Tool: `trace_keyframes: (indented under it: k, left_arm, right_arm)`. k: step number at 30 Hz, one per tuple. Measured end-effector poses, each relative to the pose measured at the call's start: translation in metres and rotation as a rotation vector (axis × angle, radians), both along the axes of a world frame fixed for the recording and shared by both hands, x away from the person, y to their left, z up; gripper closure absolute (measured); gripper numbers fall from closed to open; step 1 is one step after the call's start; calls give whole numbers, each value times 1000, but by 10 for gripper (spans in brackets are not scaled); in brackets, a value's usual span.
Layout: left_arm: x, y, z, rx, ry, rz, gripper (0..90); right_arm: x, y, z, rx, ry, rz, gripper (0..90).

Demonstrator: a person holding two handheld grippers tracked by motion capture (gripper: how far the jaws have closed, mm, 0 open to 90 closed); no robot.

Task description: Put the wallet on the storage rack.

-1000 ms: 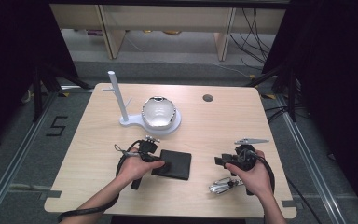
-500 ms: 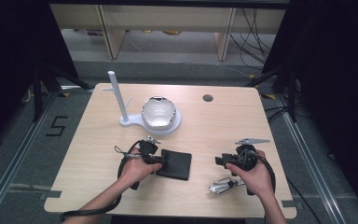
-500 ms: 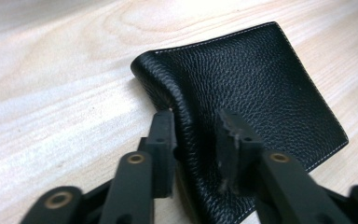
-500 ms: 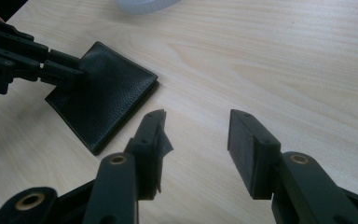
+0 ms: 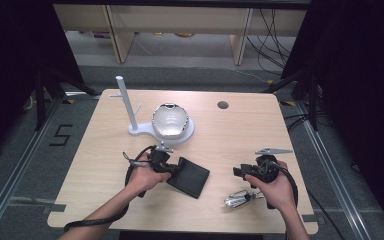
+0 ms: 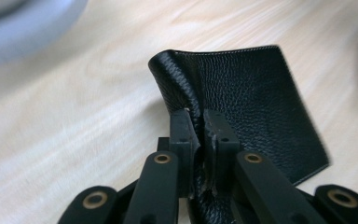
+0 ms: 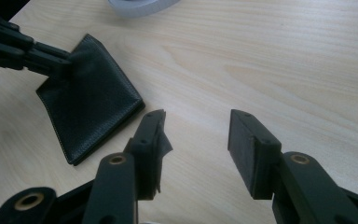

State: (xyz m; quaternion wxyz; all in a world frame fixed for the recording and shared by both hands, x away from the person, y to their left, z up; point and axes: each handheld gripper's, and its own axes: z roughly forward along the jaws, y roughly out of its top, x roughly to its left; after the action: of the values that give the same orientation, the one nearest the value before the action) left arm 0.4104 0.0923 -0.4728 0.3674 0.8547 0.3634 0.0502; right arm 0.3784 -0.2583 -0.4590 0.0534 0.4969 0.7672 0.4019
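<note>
Left gripper: jaws have just been closing and now pinch the near edge of the black wallet, leather puckered up between the pads (clear in the left gripper view). Wallet lies on the bench, front-centre, its gripped edge lifted a bit, the rest flat on the wood. Right gripper: jaws spread, nothing between them, hovering over bare bench to the wallet's right. Shiny metal clip sits just beside the right hand. White stand with a silvery bowl sits well behind the wallet.
</note>
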Motion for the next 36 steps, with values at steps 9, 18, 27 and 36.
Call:
trace_keyframes:
  k: [9, 18, 27, 36]
  left_arm:
    - [-13, 9, 42, 84, -203, -150, 826]
    - [-13, 27, 67, 226, -328, -234, 824]
    - [-7, 30, 84, 317, -394, -269, 823]
    - [-2, 30, 95, 363, -451, -274, 824]
  right_arm:
    - [0, -4, 2, 19, -15, -7, 568]
    - [-1, -3, 2, 8, -13, -12, 565]
    - [-1, -3, 1, 5, -11, -24, 562]
    - [-2, -3, 1, 37, 2, -32, 559]
